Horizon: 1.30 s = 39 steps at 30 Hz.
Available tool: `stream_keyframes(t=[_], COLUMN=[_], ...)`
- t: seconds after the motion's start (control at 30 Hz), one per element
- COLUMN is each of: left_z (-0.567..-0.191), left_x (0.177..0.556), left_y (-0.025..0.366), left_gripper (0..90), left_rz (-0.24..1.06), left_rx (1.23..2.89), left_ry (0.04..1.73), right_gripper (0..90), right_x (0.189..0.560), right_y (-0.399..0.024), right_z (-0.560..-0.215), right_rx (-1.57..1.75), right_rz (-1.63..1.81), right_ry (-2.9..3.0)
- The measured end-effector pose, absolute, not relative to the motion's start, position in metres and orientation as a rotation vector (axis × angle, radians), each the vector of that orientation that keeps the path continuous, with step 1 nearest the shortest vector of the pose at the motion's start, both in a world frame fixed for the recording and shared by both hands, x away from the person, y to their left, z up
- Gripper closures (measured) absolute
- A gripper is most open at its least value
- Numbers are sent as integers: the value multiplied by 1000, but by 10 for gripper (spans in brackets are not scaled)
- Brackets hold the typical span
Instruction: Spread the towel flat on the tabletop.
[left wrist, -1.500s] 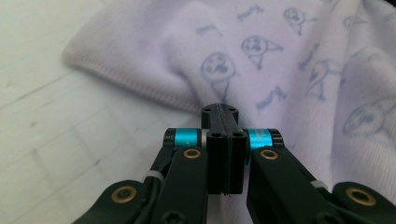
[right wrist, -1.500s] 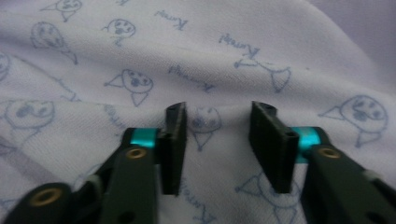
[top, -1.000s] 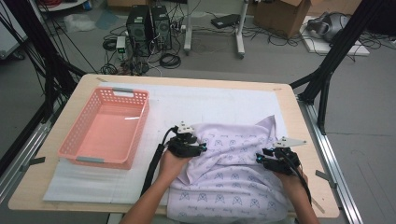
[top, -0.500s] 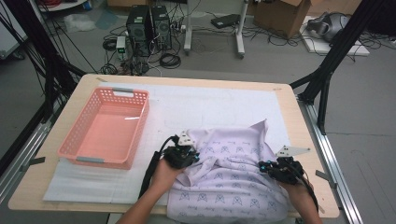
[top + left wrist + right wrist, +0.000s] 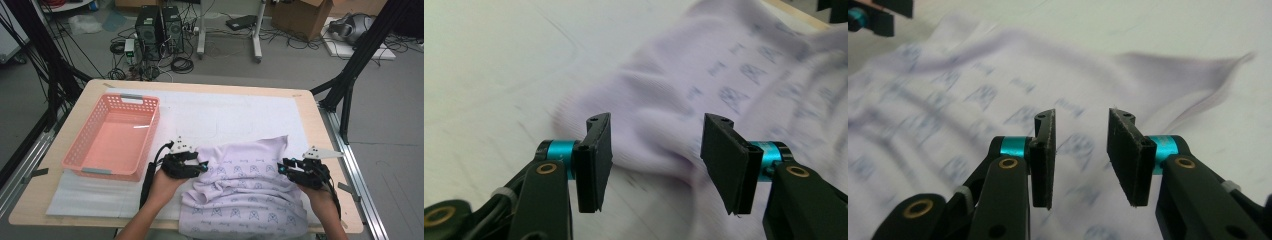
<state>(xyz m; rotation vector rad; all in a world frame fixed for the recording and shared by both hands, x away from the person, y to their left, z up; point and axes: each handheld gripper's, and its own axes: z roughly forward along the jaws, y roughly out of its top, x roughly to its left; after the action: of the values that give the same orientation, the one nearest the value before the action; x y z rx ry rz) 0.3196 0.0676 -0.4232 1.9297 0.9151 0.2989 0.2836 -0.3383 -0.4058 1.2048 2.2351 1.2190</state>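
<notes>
Soft cloth job
My claws [image 5: 655, 162] [image 5: 1082, 160] have just spread; the floppy, light purple printed cloth [image 5: 245, 195] lies just ahead. I'd pinch its edges.

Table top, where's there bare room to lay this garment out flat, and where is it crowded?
Bare white mat lies beyond the lilac printed garment, between the pink basket and the table's far-right corner. A narrow strip is free in front of the basket. The near right is crowded: the garment fills it, with the left gripper and right gripper at its sides, jaws just opened.
</notes>
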Motion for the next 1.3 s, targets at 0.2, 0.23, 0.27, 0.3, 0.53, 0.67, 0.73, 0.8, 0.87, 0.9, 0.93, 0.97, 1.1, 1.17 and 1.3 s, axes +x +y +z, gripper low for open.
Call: stream_keyframes(t=[0.2, 0.23, 0.27, 0.3, 0.53, 0.67, 0.73, 0.8, 0.87, 0.9, 0.93, 0.97, 1.1, 1.17, 1.3], left_z=[-432, -434, -436, -440, -437, -426, -424, -426, -429, -430, -430, -431, -435, -437, -441], left_x=[353, 357, 360, 361, 367, 383, 388, 389, 388, 388, 387, 385, 380, 377, 375], left_y=[66, 64, 62, 58, 52, 64, 70, 71, 69, 69, 68, 67, 69, 70, 75], left_gripper=[482, 481, 489, 503, 856, 855, 812, 619, 541, 510, 486, 477, 475, 475, 469], left_rz=[346, 337, 323, 307, 469, 585, 593, 566, 530, 518, 510, 505, 469, 469, 442], left_rx=[1931, 1934, 1946, 1978, 2074, 1985, 1909, 1882, 1909, 1913, 1905, 1898, 1883, 1881, 1857], left_ry=[1030, 1049, 1055, 1057, 1075, 1145, 1167, 1177, 1167, 1164, 1166, 1165, 1162, 1153, 1140], right_gripper=[625, 623, 619, 618, 610, 610, 598, 583, 578, 574, 568, 562, 527, 518, 457], right_x=[306, 308, 309, 310, 313, 314, 316, 319, 325, 328, 331, 336, 357, 369, 391], right_y=[-337, -337, -337, -337, -343, -343, -344, -346, -349, -349, -349, -349, -347, -345, -332], right_z=[-413, -414, -415, -415, -416, -416, -417, -418, -420, -421, -421, -422, -425, -429, -440], right_rx=[1254, 1258, 1266, 1268, 1293, 1292, 1307, 1332, 1350, 1360, 1361, 1365, 1386, 1400, 1376], right_rz=[1168, 1166, 1160, 1152, 1158, 1155, 1151, 1150, 1152, 1146, 1135, 1125, 1094, 1056, 977], right_ry=[2203, 2202, 2204, 2203, 2187, 2177, 2156, 2130, 2118, 2117, 2119, 2120, 2113, 2124, 2195])
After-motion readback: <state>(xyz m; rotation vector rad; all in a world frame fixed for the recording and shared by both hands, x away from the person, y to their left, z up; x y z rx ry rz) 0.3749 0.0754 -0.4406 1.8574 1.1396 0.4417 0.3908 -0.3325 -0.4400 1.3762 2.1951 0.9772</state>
